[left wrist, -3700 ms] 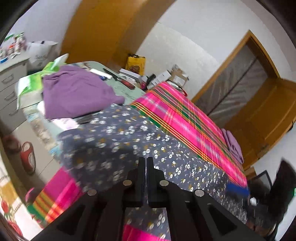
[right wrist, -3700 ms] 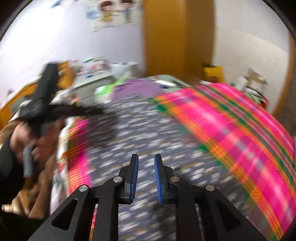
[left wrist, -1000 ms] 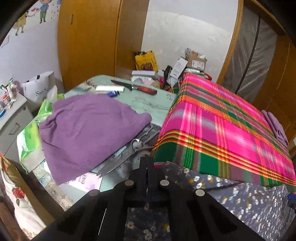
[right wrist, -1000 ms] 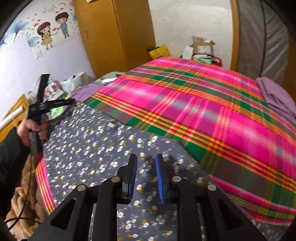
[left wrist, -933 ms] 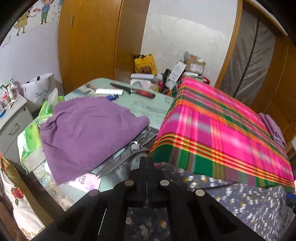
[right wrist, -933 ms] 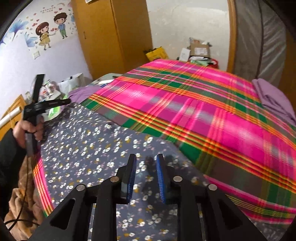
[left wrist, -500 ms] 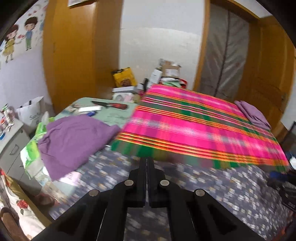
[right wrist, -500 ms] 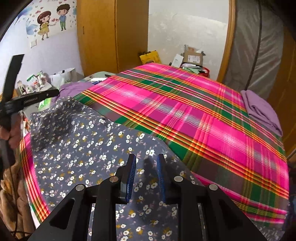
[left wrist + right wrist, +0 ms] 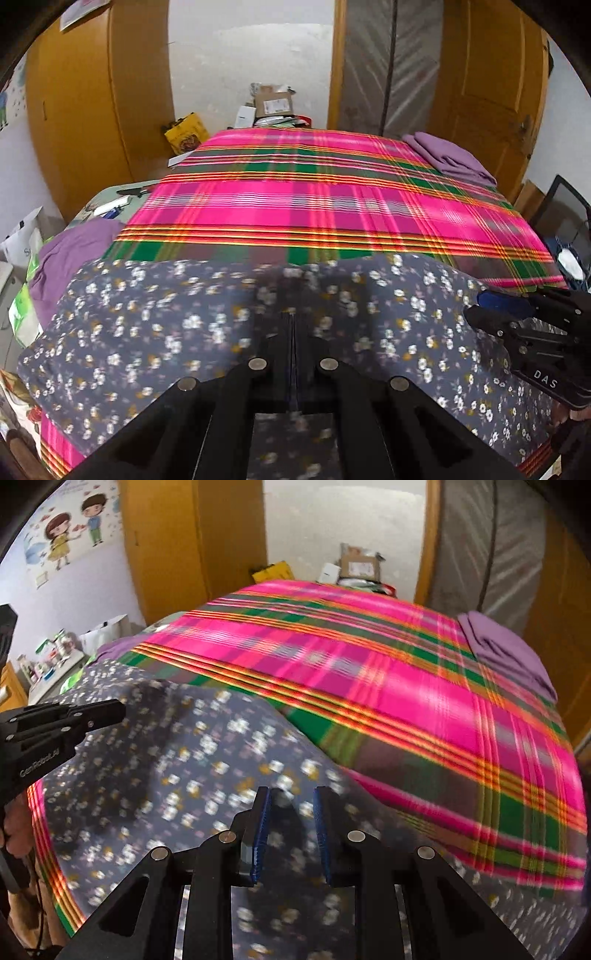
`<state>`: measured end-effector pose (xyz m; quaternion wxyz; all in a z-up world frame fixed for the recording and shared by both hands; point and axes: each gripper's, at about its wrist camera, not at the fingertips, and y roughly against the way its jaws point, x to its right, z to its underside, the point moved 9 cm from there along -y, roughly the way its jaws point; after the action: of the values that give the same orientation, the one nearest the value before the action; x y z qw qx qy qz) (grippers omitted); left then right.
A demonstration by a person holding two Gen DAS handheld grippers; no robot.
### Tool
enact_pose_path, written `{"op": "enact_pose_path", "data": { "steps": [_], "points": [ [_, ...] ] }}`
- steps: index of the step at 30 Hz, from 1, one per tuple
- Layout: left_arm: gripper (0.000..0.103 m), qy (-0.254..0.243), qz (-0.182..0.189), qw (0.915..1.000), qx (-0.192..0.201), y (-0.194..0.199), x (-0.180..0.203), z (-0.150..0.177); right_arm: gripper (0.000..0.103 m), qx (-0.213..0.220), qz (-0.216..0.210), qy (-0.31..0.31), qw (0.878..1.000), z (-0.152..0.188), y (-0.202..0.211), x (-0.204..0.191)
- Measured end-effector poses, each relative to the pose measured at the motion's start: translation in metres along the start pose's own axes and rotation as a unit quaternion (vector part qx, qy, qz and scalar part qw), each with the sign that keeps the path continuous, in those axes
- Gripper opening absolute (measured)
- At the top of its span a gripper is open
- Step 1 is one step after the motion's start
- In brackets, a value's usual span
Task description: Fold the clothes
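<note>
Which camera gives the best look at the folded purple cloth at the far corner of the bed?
The right wrist view: the folded purple cloth looks larger there, with its layered folds visible on the plaid bedspread. The left wrist view shows the same cloth smaller and farther off, near the door.

Left tool closed, right tool parted

A bed under a pink and green plaid cover fills the middle. Wooden wardrobe at ten o'clock, bare white wall at twelve with cardboard boxes stacked at its foot, wooden door at two o'clock. Cartoon wall sticker on the pale wall at ten o'clock
</note>
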<state>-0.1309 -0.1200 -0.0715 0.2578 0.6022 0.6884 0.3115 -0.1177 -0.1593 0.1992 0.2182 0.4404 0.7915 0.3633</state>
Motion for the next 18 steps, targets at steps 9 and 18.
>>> {"op": "enact_pose_path", "data": {
  "steps": [9,18],
  "points": [
    [0.001,-0.016,-0.009,0.9993,-0.033,-0.023,0.013,0.007,0.024,0.007,-0.027,-0.025,0.999,0.009,0.003,0.014],
    [0.001,-0.019,-0.014,0.9993,-0.031,-0.025,0.015,0.011,0.024,0.013,-0.037,-0.042,0.998,0.014,0.008,0.023]
  ]
}}
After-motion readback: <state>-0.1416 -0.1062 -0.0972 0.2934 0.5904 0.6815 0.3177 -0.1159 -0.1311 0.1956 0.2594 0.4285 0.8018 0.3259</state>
